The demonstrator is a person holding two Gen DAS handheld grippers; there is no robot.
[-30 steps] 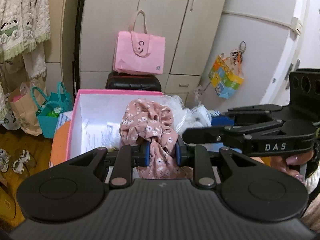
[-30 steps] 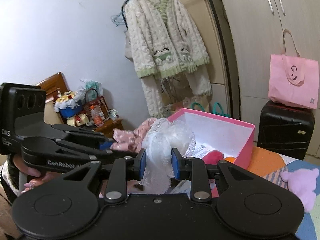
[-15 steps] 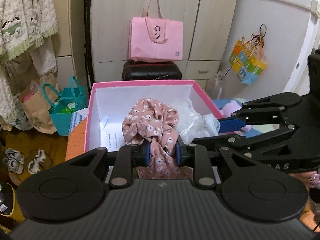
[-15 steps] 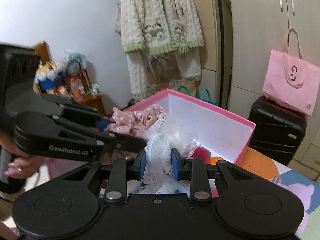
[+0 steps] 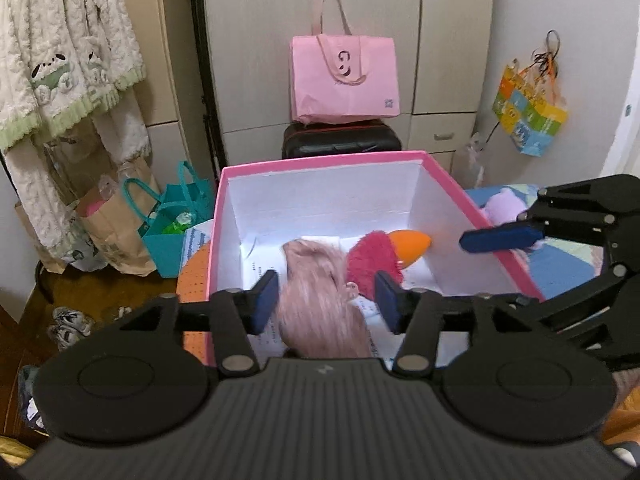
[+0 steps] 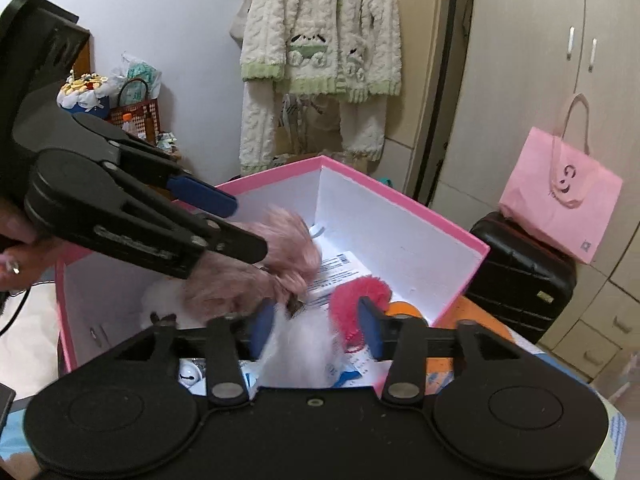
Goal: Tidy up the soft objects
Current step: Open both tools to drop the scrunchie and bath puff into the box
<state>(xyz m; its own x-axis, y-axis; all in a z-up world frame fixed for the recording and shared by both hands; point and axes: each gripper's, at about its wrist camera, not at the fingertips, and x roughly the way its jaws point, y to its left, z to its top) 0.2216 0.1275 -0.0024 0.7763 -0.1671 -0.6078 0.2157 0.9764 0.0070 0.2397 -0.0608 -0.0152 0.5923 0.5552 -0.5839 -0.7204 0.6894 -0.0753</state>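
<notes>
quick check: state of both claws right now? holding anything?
Left claw: opening, pads clear of the blurred pink floral scrunchie between them, over the pink box.
Right claw: opening, white lace scrunchie loose between the pads.

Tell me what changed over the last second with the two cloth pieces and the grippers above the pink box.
Both let go. The left gripper, shut on the pink floral cloth before, is opening, and the blurred cloth drops into the pink box. The right gripper likewise releases the white lace cloth, which falls between its parting fingers. The box, the red fluffy item and the orange piece inside stayed put.
</notes>
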